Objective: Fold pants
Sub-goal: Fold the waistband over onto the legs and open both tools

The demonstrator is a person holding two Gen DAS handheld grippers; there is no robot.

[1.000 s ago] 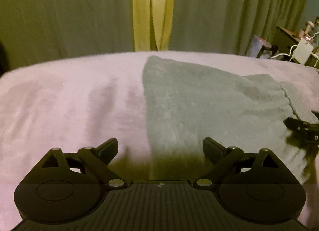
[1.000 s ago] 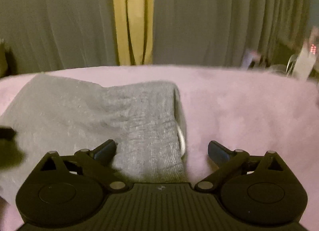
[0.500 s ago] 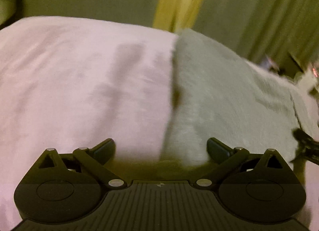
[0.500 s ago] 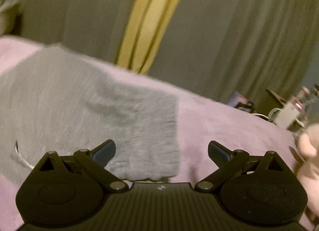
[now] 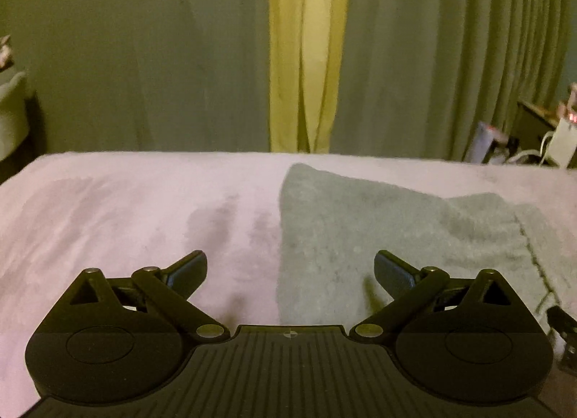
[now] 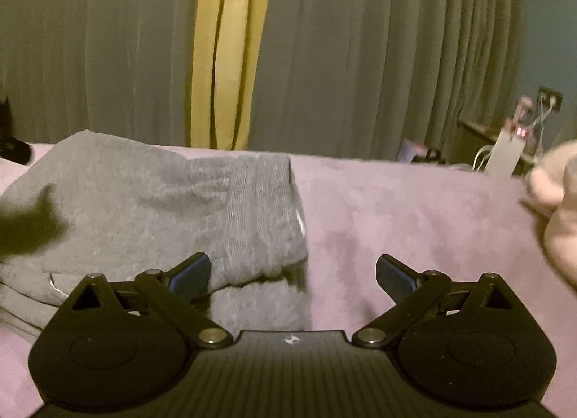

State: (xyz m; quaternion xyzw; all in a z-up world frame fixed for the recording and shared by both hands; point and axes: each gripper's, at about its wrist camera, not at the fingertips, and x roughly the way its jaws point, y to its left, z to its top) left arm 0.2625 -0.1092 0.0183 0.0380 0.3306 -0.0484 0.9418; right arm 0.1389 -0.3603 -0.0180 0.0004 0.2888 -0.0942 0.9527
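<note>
Pants [image 5: 378, 237] lie folded on the blanket [image 5: 126, 209], seemingly finished. Both the left gripper [image 5: 290, 270] and right gripper [image 6: 293, 272] gape empty; lift clear without snagging the waistband [image 6: 263, 209].

A pink bedcover [image 5: 108, 209] below grey-green curtains [image 5: 144, 57] — a yellow strip [image 5: 306, 57] between them, cluttered stand [image 6: 505, 151] at right.

pants [image 6: 151, 209] on bed [image 6: 414, 216] | curtains [image 6: 342, 57] behind bed | clutter [image 6: 512, 144] right of bed
</note>
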